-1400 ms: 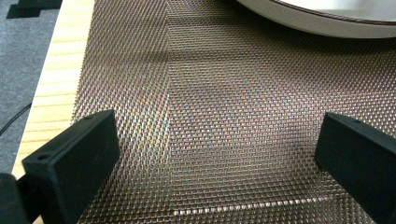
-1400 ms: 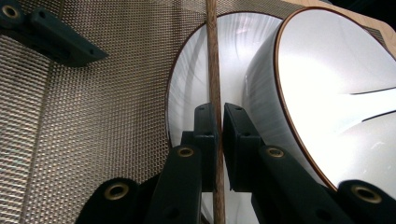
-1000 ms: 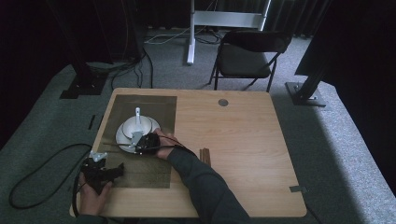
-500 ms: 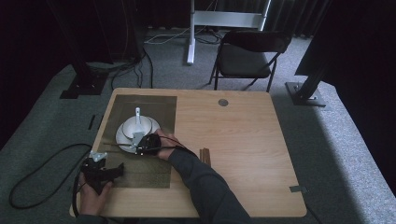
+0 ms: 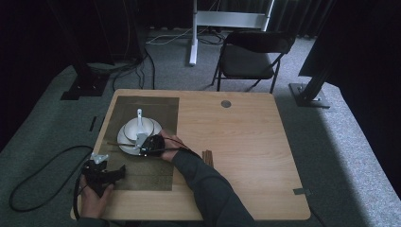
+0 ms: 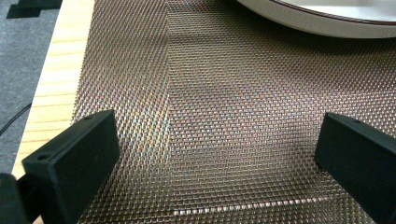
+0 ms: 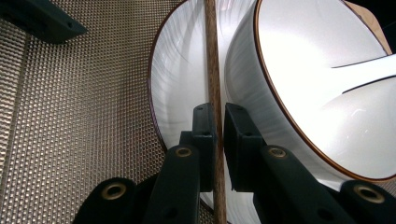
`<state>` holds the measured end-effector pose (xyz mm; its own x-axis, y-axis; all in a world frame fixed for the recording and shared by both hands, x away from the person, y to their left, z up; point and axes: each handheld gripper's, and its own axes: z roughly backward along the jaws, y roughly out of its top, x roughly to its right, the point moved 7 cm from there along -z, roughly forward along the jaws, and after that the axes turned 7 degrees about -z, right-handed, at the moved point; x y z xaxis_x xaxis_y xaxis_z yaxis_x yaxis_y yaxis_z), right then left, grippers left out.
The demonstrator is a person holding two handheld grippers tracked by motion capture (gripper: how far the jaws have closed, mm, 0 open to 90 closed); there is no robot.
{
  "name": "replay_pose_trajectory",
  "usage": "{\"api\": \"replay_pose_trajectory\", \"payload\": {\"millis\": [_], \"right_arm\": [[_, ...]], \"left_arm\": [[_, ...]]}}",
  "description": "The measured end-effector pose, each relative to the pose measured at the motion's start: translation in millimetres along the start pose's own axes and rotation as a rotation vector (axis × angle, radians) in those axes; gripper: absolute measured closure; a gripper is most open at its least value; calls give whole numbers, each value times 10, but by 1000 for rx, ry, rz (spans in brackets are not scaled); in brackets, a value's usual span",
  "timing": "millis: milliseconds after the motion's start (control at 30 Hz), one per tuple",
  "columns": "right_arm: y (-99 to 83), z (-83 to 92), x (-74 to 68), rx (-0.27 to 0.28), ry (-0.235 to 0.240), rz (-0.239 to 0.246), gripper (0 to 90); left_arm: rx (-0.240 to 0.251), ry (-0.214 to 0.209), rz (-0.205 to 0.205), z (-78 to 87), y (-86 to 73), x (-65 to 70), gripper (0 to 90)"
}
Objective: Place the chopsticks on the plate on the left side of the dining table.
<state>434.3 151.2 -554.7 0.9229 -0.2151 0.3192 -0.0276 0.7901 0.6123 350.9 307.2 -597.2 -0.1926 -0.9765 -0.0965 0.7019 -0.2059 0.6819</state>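
A white bowl (image 5: 140, 126) with a white spoon (image 5: 139, 115) in it stands on a white plate (image 5: 124, 142) on a woven mat (image 5: 151, 109). My right gripper (image 5: 143, 145) is at the plate's near rim, shut on a thin brown chopstick (image 5: 116, 144). In the right gripper view, the chopstick (image 7: 211, 56) runs between the closed jaws (image 7: 215, 114), over the plate (image 7: 180, 70) and beside the bowl (image 7: 317, 84). My left gripper (image 5: 118, 172) rests low over the mat's near left part. Its jaws (image 6: 215, 140) stand open, with nothing between them.
A pair of dark chopsticks (image 5: 207, 157) lies on the bare wood right of the mat. The plate's rim (image 6: 317, 21) is just ahead of the left gripper. A folding chair (image 5: 248, 56) stands beyond the table's far edge. Cables trail on the floor at the left.
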Motion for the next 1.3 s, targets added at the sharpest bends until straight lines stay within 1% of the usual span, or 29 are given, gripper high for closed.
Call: {"api": "replay_pose_trajectory", "payload": {"millis": [167, 367, 533, 733, 867, 1000, 1067, 1133, 1300], "right_arm": [[-23, -9, 3, -2, -8, -1, 824], [-49, -4, -7, -1, -15, 1, 785], [-88, 41, 22, 8, -18, -15, 770], [-137, 80, 72, 9, -34, -32, 773], [-155, 78, 77, 10, -43, -34, 779], [-174, 76, 73, 8, -43, -38, 779], [-180, 79, 71, 12, -44, -40, 773], [-178, 96, 72, 21, -44, -45, 749], [-159, 174, 78, 47, -38, -63, 707]], "left_arm": [[-1, 0, -1, 1, 0, 0, 2], [-2, -1, -1, 1, -1, 0, 2], [-2, -1, -1, 2, -1, -1, 2], [-1, -1, 0, 1, 0, 0, 1], [-1, 0, 1, 1, 0, 1, 2], [-1, 0, 1, 1, 0, 1, 2], [-1, -1, 0, 1, 0, 0, 2], [-1, -1, 0, 1, 0, 0, 2], [-1, 0, 0, 1, 0, 0, 2]]}}
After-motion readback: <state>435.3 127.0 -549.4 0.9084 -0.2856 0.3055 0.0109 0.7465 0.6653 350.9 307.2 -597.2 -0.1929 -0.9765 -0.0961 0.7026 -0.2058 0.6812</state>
